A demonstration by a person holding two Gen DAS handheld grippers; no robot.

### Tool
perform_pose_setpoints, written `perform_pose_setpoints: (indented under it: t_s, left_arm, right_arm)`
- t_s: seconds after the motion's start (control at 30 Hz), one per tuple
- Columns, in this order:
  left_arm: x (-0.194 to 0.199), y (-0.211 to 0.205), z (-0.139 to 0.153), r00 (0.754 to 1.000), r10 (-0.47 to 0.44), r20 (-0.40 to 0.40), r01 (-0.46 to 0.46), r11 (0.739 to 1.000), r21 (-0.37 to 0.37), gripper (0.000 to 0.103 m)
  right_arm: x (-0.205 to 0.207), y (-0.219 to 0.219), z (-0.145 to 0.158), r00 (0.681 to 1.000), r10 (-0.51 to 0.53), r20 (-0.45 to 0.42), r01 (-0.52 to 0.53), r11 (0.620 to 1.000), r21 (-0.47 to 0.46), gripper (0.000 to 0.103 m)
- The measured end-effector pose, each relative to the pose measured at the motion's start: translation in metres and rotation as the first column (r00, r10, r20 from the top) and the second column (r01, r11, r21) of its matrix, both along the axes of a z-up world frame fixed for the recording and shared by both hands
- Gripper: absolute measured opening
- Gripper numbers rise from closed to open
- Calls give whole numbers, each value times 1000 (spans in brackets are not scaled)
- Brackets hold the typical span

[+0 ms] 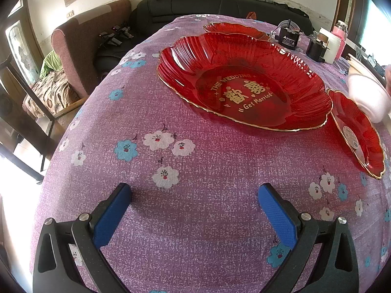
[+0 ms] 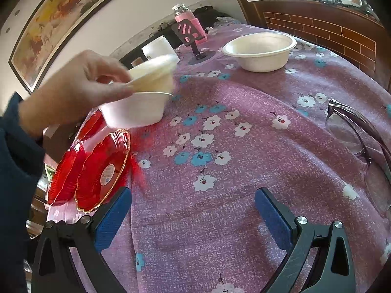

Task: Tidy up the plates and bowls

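Left wrist: left tool (image 1: 195, 216) released, large red plate (image 1: 244, 83) | right wrist: right tool (image 2: 193, 219) released, hand (image 2: 73, 90) holding white bowl (image 2: 136, 107)

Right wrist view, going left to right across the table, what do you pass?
small red plate → blurred white bowl in a bare hand → pink bottle → white bowl → eyeglasses.

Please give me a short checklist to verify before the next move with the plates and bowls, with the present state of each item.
1. Left gripper open, holding nothing: ok.
2. Right gripper open, holding nothing: ok.
3. Work area free of bare hand: not ok, it holds blurred white bowls above the small red plate.
4. Large red plate flat on tablecloth: ok.
5. Far white bowl upright, unobstructed: ok.
6. Glasses out of path: cannot tell.
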State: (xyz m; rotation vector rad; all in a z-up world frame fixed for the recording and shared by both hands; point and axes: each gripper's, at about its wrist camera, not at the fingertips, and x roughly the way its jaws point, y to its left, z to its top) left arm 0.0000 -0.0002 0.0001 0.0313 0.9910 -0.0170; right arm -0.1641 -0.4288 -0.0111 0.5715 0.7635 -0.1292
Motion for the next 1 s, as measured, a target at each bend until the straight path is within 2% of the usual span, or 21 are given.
perform_pose_setpoints:
  t_s: [1.0]
  left_arm:
    - [0,0,0,1000,0,0,0,1000,0,103]
  right_arm:
    - [-6,-2,3,1000,-2,23,2,1000,1,102]
